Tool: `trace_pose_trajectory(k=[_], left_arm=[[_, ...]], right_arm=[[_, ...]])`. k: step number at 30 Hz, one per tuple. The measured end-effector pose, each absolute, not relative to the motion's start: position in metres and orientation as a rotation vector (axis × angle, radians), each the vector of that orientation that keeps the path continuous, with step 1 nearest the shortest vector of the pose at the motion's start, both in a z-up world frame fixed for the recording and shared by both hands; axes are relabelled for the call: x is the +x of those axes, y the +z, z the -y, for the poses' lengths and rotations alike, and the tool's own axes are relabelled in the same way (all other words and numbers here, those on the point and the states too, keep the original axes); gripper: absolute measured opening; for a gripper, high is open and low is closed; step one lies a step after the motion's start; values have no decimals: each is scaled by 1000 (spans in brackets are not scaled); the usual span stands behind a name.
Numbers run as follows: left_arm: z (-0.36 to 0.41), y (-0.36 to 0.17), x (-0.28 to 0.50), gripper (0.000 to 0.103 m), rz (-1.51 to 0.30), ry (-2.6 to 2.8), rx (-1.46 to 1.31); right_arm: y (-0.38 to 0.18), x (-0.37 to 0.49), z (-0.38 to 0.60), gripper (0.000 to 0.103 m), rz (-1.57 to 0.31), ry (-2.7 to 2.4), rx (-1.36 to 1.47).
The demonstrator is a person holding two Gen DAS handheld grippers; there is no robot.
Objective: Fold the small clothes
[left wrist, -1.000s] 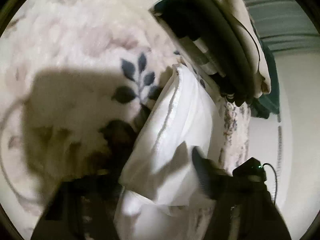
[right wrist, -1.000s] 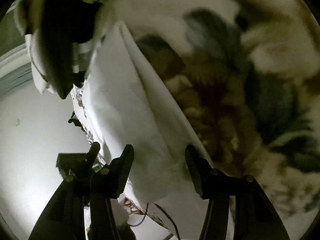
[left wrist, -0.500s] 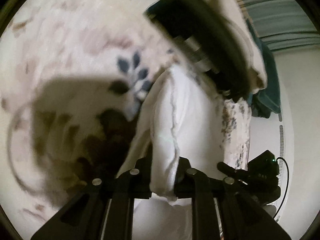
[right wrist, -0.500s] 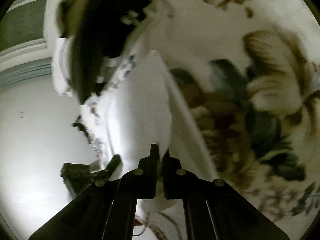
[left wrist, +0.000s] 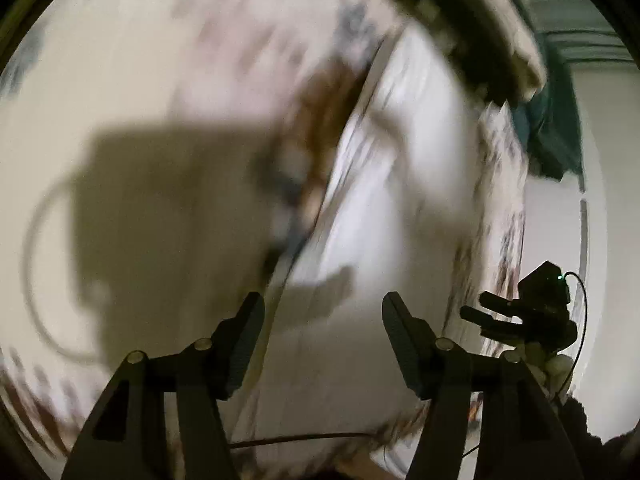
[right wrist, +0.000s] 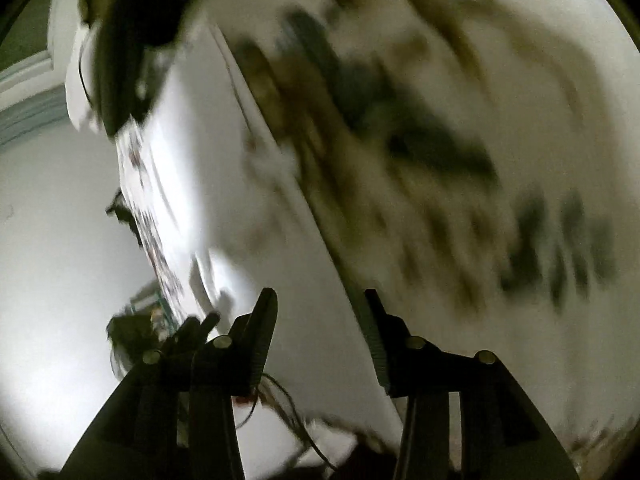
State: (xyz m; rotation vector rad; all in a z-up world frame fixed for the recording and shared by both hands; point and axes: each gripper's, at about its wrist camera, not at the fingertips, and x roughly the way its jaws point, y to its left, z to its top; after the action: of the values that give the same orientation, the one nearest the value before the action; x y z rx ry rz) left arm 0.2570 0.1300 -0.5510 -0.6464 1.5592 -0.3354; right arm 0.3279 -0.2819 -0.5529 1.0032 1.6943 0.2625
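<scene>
Through my left wrist camera, I am seeing my left gripper [left wrist: 322, 318] with its jaws opening and standing well apart, where half a second ago they were pinched shut on a fold of the white garment [left wrist: 384, 208]. Nothing is pressing between the pads now; the cloth is lying beneath and between the fingers, spread flat on the floral bedspread [left wrist: 160, 92] near the bed's edge. The picture is smearing with motion. The stack of dark and pale folded clothes [left wrist: 472, 28] is sitting beyond the garment, now pushed up toward the top of the view. My right gripper [left wrist: 500, 316] is showing at the lower right, beside the bed's edge.

Through my right wrist camera, I am seeing my right gripper [right wrist: 320, 316] opening too, its jaws parted where they were closed on the cloth's corner a moment earlier. The white garment [right wrist: 224, 168] is lying flat under the fingers, its long edge running up along the floral bedspread [right wrist: 500, 120]. The stack of folded clothes [right wrist: 124, 52] is sitting at the garment's far end. My left gripper [right wrist: 188, 328] is showing blurred at the lower left.
</scene>
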Motion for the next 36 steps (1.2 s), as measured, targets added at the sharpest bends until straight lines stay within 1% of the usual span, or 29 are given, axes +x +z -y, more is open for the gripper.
trace_pose_trajectory(k=[1, 6, 11, 12, 13, 14, 15, 17, 19, 23, 26, 27, 28, 29, 30, 31, 33, 36], left_arm=[[-130, -556, 247, 59, -1585, -332, -647], [-124, -579, 201, 59, -1666, -322, -657], [-121, -568, 192, 58, -1621, -287, -629], [-120, -564, 189, 54, -1608, -274, -596], [-118, -559, 186, 27, -1586, -265, -561], [-117, -556, 183, 9, -1581, -264, -542], [-117, -554, 181, 4, -1577, -256, -529], [-121, -544, 176, 4, -1539, -240, -517], [-129, -536, 173, 4, -1515, -241, -532], [-147, -538, 171, 4, -1498, -223, -534], [-157, -548, 172, 7, -1523, -249, -641], [-159, -551, 172, 10, -1526, -245, -679], [-162, -551, 171, 21, -1519, -237, -697], [-165, -554, 170, 27, -1504, -248, -738], [-166, -557, 168, 42, -1488, -269, -774], [-165, -562, 168, 53, -1482, -280, -799], [-159, -576, 168, 55, -1484, -319, -846], [-145, -589, 173, 54, -1498, -331, -813]], right_arm=[[-556, 312, 281, 52, -1724, 263, 1009], [-581, 250, 268, 52, -1805, 294, 1096], [-590, 237, 254, 52, -1791, 281, 1126], [-589, 236, 252, 52, -1783, 278, 1120], [-589, 238, 248, 52, -1779, 273, 1113], [-589, 237, 246, 52, -1778, 268, 1105], [-589, 236, 245, 52, -1775, 263, 1096], [-587, 237, 242, 51, -1767, 259, 1074], [-587, 238, 239, 49, -1770, 267, 1053], [-593, 236, 244, 49, -1797, 288, 1043], [-596, 237, 243, 49, -1807, 300, 1045], [-597, 236, 246, 49, -1810, 304, 1046], [-598, 236, 246, 49, -1809, 307, 1047], [-600, 236, 247, 49, -1807, 311, 1049], [-600, 237, 245, 50, -1804, 318, 1051], [-602, 237, 244, 50, -1803, 327, 1053], [-605, 240, 237, 50, -1802, 334, 1058], [-608, 242, 236, 50, -1790, 343, 1076]])
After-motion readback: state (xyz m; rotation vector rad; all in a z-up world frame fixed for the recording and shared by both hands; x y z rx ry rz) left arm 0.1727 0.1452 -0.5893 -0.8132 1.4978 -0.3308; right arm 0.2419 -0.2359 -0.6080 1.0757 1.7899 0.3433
